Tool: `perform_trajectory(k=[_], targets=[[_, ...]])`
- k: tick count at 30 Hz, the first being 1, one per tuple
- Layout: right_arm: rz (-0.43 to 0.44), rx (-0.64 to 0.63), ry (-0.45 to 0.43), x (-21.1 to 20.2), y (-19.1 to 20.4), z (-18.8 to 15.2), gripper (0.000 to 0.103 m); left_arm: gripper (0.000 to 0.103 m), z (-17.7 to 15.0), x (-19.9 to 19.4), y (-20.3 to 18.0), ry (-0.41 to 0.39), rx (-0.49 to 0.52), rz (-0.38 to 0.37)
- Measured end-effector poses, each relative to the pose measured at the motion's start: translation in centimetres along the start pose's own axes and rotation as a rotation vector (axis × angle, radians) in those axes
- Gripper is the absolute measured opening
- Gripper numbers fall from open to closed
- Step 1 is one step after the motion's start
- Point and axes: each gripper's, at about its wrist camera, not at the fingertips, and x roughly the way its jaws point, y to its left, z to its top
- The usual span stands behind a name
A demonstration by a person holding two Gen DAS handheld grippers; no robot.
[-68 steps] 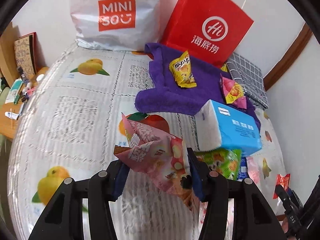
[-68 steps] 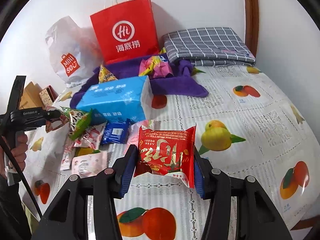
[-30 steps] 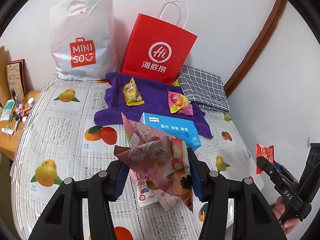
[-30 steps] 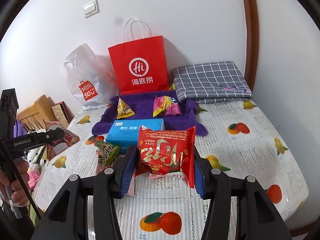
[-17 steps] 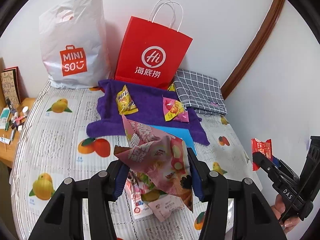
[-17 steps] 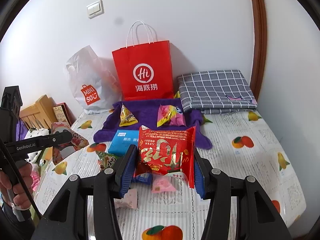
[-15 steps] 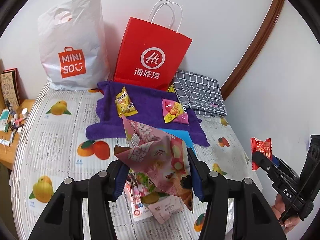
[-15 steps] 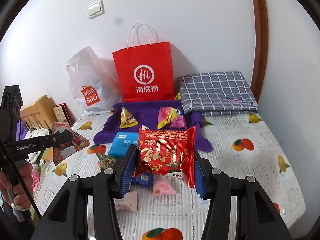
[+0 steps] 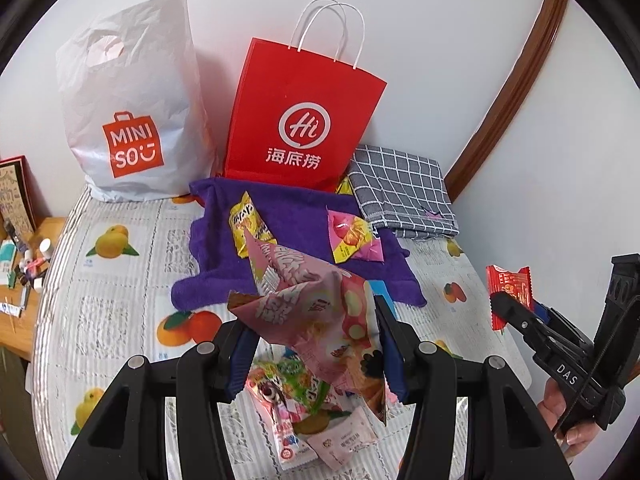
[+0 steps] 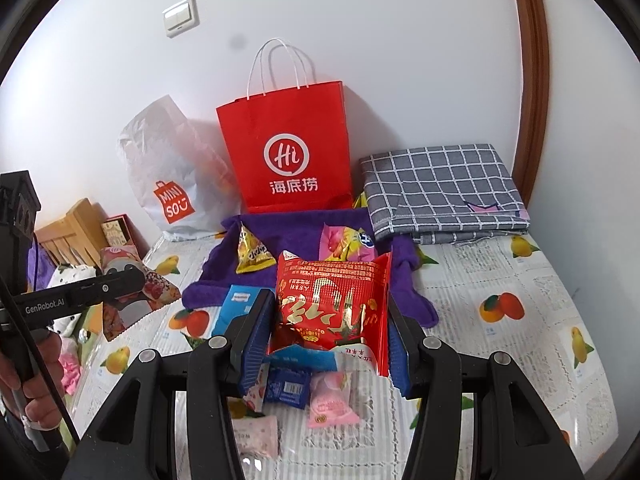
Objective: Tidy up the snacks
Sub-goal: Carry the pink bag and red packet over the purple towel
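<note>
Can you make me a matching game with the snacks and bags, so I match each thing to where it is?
Things:
1. pink snack bag
2. red snack bag
3. yellow snack packet
4. red paper bag

Places:
A. lying on the purple towel
B. standing against the wall
C. in the left tongs
D. in the right tongs

Pairs: 1-C, 2-D, 3-A, 4-B
</note>
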Motion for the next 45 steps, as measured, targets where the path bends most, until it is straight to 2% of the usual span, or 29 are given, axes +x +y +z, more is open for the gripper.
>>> perform_trajectory(k=[19, 31, 38, 45], targets=[[0.016, -0.071, 0.003, 4.2, 1.7, 4.5, 0.051, 0.051, 4.6, 0.8, 1.3, -0.034, 0.027, 0.036], [0.035, -0.121, -0.002, 7.4, 2.9, 7.5, 0.051, 0.051, 6.8, 2.9, 2.6, -0.026, 0.041, 0.054], [0.033, -0.179, 0.053, 11.4, 4.0, 7.7, 0.051, 0.051, 7.6, 5.2, 3.9, 0.001, 0.034, 0.069], [0.072, -0.187, 0.131, 15.5, 3.7, 7.5, 0.052, 0.051, 8.1, 8.0, 5.4, 0.040, 0.001, 0.070]])
